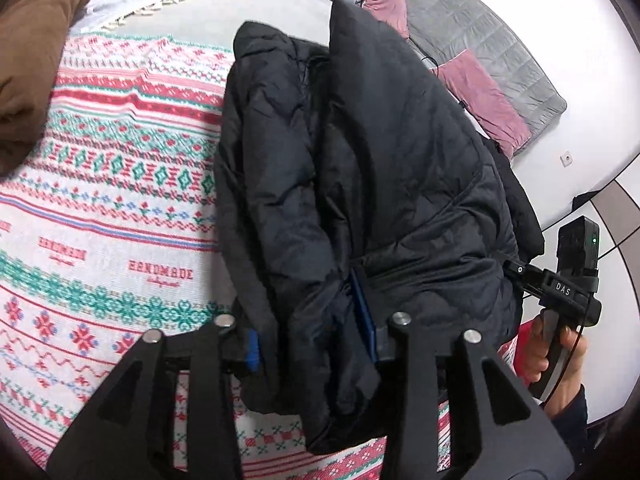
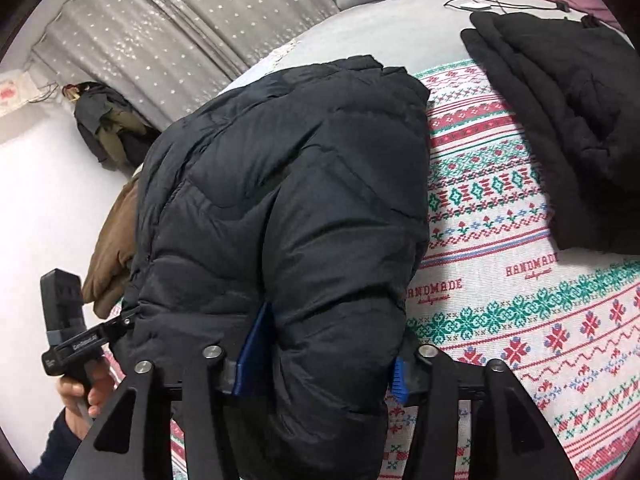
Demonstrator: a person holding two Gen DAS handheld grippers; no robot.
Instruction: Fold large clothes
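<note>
Two wrist views of a black quilted puffer jacket (image 1: 360,168) lying folded on a bed covered by a white knitted blanket with red and green folk-pattern bands (image 1: 100,208). The jacket's long axis runs away from both cameras, from the near edge of the bed toward the grey headboard end; its near hem bulges directly between each pair of fingers.

The left gripper (image 1: 314,340) has its blue-padded fingers (image 1: 252,350) apart, with a thick roll of the hem sitting in the gap; the left pad shows a sliver of space beside the fabric, so the hold appears released rather than clamped. The right gripper (image 2: 320,364) is likewise spread, its blue fingers (image 2: 254,344) flanking a fat fold of the hem without visibly squeezing it. Both hands stand side by side at the same near hem, neither clearly nearer; each appears at the edge of the other's view.

No containers are present. A second black folded garment (image 2: 560,128) lies well apart on the blanket, and a brown padded garment (image 1: 36,60) rests beside the jacket on the opposite side. The fold seems laid down, and a withdrawal straight back from the hem would likely clear it.
</note>
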